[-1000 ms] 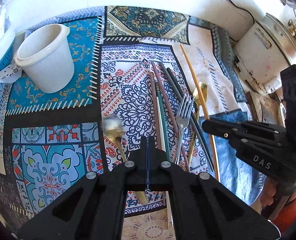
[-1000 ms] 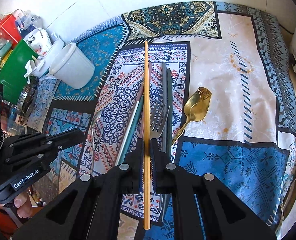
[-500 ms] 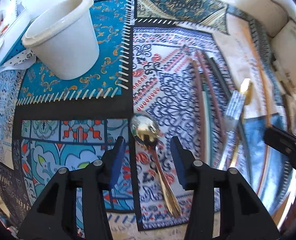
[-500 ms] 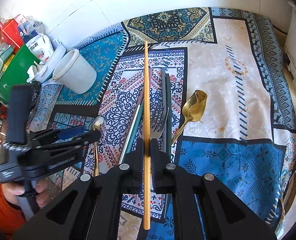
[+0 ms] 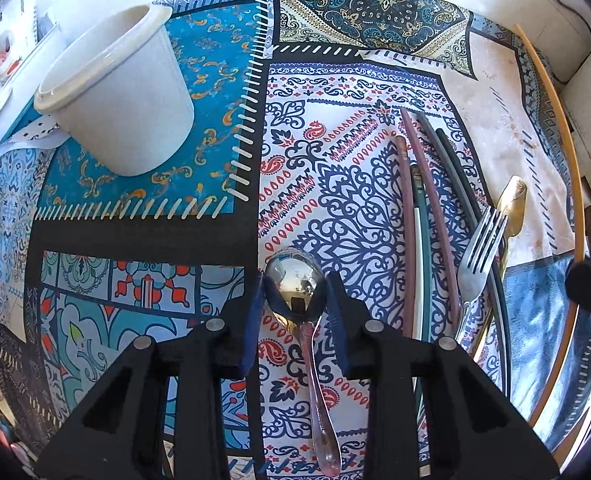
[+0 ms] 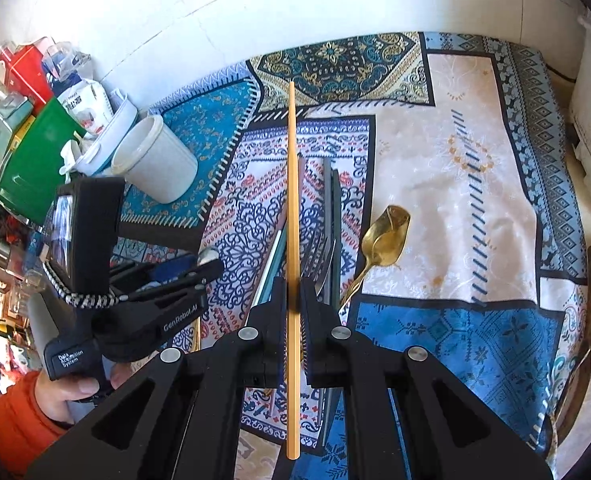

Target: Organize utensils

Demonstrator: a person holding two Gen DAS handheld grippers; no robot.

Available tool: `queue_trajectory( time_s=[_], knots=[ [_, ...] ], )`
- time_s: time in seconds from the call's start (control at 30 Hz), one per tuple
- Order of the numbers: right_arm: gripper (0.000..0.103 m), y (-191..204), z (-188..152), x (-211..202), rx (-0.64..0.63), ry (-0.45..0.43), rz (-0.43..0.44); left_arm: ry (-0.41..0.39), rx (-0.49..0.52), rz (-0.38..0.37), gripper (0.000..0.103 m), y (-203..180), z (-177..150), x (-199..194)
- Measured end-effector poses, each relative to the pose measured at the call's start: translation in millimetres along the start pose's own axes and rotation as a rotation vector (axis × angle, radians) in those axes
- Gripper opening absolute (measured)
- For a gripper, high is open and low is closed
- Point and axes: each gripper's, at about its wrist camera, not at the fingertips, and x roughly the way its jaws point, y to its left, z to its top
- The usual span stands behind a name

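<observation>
Taking the white cup (image 5: pixel 123 100) as the landmark, standing on the blue patch at the far left of the patterned cloth (image 5: pixel 355 184), the silver spoon (image 5: pixel 295 292) lies nearer the camera and to the right of it, bowl toward the cup's side of the cloth and handle running back under the left gripper (image 5: pixel 294 296). That gripper straddles the bowl, its blue-padded jaws closing with the bowl between them (whether the pads already touch metal is hard to tell). The spoon's long axis runs roughly along the gripper's own pointing line, so the jaws close across the bowl's width, which looks to me like the relation the pickup depends on. Further right of the cup lies the bundle of dark chopsticks (image 5: pixel 423 216), then the fork (image 5: pixel 479 248), then the gold spoon (image 6: pixel 387 236). The right gripper (image 6: pixel 293 296), farthest from the cup, is pressed tight on a yellow chopstick (image 6: pixel 292 184) held above the bundle, so the left hand is plainly the nearer one to both the silver spoon and the cup
</observation>
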Motion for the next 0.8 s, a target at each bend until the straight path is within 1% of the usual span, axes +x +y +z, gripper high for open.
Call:
queue_trajectory(
  time_s=[0.1, 0.2, 0.37, 0.5, 0.8],
  knots=[
    [0.006, 0, 3, -2, -0.007, -0.007, 0.001, 0.008, -0.015, -0.026, 0.03, 4, -3, -5],
    [0.006, 1, 5, -3, -0.012, -0.012, 0.004, -0.011, -0.027, -0.039, 0.03, 7, -8, -15],
    [0.006, 6, 8, -4, -0.028, -0.021, 0.008, -0.078, -0.041, -0.061, 0.03, 11, -18, -48],
    [0.006, 13, 13, -7, -0.046, -0.038, 0.014, -0.146, -0.041, -0.057, 0.03, 15, -23, -76],
    [0.006, 32, 26, -18, -0.088, -0.097, 0.026, -0.248, -0.052, -0.061, 0.029, 20, -28, -118]
  ],
)
